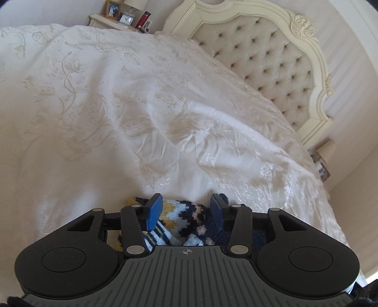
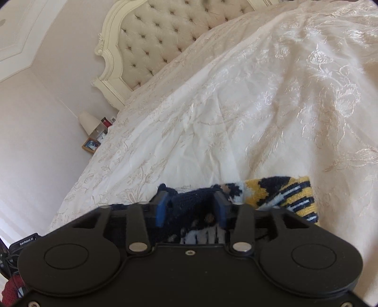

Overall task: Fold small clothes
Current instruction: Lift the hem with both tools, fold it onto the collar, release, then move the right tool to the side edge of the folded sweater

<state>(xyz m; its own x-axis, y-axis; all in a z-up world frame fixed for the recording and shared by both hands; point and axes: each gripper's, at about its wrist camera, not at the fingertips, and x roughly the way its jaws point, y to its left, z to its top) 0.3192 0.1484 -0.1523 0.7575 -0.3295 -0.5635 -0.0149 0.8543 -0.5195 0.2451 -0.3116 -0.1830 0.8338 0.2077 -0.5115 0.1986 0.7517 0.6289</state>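
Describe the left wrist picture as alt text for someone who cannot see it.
An open black claw with blue fingertip pads straddles a navy, white and yellow patterned knitted sock lying on a white floral-embroidered bedspread. Behind stand a cream tufted headboard and a cluttered cream bedside table.

sock [image 1: 184,219] on bedspread [image 1: 141,106], perhaps between grippers
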